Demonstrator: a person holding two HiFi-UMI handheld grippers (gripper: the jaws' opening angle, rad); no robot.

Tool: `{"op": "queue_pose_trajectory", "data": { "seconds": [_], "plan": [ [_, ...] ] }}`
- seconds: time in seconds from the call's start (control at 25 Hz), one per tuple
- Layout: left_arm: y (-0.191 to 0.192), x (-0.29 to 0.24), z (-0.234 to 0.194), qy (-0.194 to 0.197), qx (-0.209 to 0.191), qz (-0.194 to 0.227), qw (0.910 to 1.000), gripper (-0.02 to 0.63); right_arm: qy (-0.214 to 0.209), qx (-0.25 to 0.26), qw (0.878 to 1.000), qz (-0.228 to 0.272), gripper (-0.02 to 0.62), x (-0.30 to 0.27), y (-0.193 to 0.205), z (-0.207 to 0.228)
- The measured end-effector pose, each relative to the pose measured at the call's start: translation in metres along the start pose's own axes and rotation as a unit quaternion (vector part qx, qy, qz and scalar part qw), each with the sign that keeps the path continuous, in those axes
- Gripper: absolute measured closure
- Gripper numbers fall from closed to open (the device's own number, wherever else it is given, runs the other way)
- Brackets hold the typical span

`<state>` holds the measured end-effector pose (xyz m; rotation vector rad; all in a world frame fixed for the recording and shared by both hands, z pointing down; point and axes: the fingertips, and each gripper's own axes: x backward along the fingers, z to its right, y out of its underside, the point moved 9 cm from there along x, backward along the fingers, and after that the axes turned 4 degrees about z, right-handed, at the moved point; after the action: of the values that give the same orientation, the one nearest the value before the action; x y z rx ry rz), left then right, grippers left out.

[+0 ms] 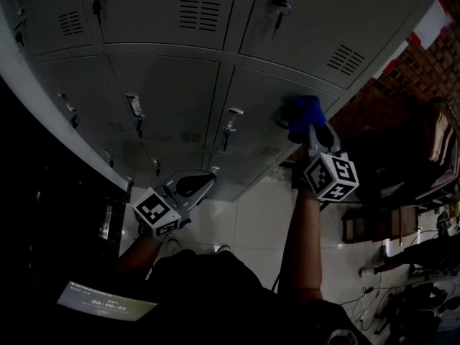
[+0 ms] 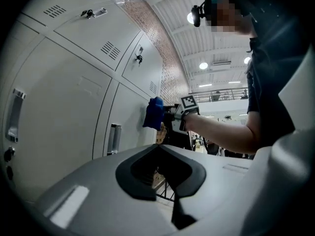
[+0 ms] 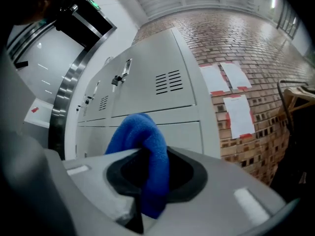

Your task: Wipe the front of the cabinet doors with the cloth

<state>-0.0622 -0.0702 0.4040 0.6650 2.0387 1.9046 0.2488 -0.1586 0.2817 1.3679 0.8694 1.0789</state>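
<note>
Grey cabinet doors point(image 1: 165, 92) with handles and keyed locks fill the upper head view. My right gripper point(image 1: 310, 126) is shut on a blue cloth point(image 1: 305, 111), which is pushed against a lower door point(image 1: 259, 121) near the row's right end. In the right gripper view the cloth point(image 3: 143, 146) bulges out of the jaws in front of the doors point(image 3: 162, 87). In the left gripper view the cloth point(image 2: 154, 113) lies flat on a door point(image 2: 129, 119). My left gripper point(image 1: 203, 182) hangs lower left, off the doors, shut with nothing in it.
A brick wall point(image 1: 413, 67) with taped papers point(image 3: 239, 113) meets the cabinets on the right. Wooden furniture point(image 1: 440, 149) stands beyond it. Pale floor tiles point(image 1: 251, 214) lie below. A door handle point(image 2: 113, 138) sticks out near my left gripper. A lit screen point(image 1: 104, 304) shows at bottom left.
</note>
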Motion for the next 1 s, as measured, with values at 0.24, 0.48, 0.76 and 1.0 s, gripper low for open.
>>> {"op": "queue_pose_trajectory", "data": {
  "seconds": [0.24, 0.48, 0.76, 1.0],
  "plan": [
    [-0.005, 0.022, -0.004, -0.021, -0.004, 0.002, 0.9998, 0.603, -0.083, -0.003, 0.996, -0.020, 0.526, -0.036, 0.020, -0.065],
    [-0.004, 0.047, -0.012, -0.044, -0.001, -0.001, 0.9990, 0.603, -0.123, -0.003, 0.991, -0.052, 0.526, -0.068, 0.042, -0.105],
    [-0.001, 0.055, -0.018, -0.046, 0.005, -0.005, 0.9989, 0.603, -0.120, 0.012, 0.991, -0.063, 0.526, -0.083, 0.058, -0.115],
    [0.003, 0.041, -0.017, -0.027, 0.008, -0.009, 0.9996, 0.603, -0.089, 0.027, 0.993, -0.072, 0.526, -0.072, 0.058, -0.096]
  ]
}}
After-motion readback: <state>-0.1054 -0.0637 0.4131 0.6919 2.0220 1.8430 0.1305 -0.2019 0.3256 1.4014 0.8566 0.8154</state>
